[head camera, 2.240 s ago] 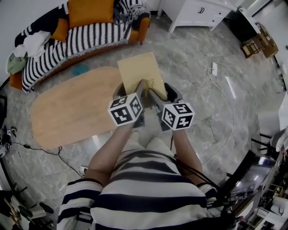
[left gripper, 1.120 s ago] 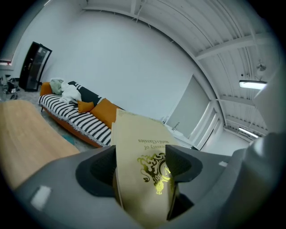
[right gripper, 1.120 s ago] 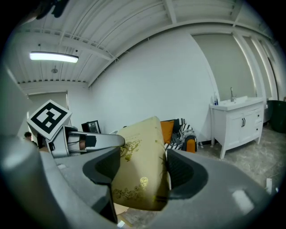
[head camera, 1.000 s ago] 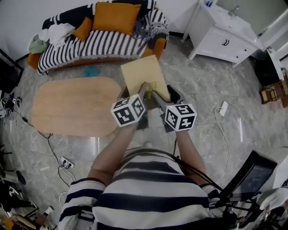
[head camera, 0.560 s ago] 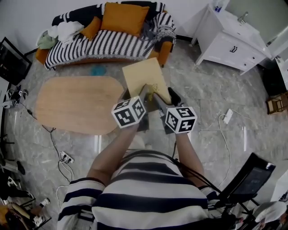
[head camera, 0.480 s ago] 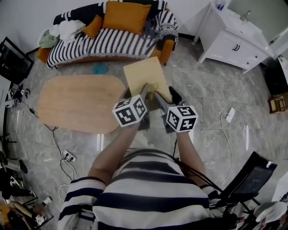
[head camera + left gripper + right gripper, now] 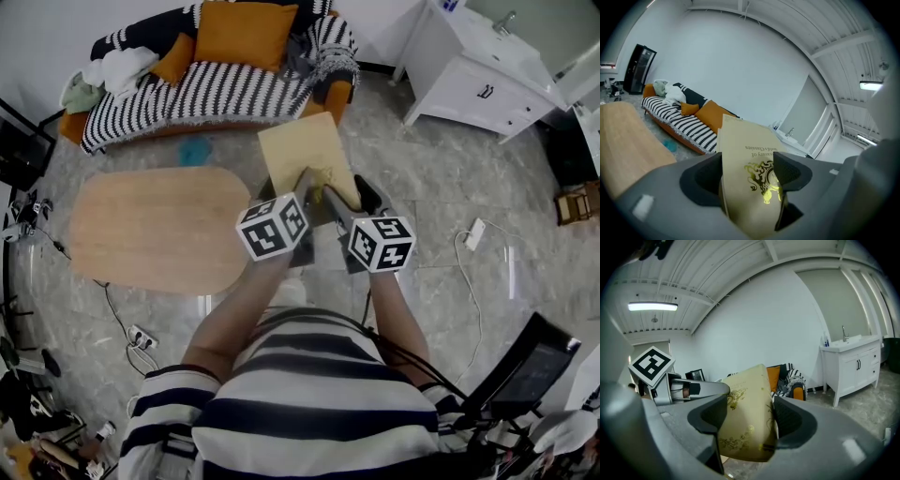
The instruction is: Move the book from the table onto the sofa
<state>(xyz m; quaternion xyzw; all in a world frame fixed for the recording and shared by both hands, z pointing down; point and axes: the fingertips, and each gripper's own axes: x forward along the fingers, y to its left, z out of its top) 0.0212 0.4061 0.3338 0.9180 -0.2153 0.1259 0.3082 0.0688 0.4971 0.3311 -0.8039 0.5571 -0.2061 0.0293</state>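
Carrying the book (image 7: 306, 157) is the step in hand: it juts forward in the air over the floor, clear of the table (image 7: 141, 230) and short of the sofa (image 7: 216, 89). The left gripper (image 7: 749, 180) and the right gripper (image 7: 749, 420) each clamp its near edge, side by side. To do this well, I judge that both grips need to be firm and level with each other so the covers neither twist nor sag. The book should then be lowered flat onto bare striped seat, away from the orange cushion (image 7: 246, 33).
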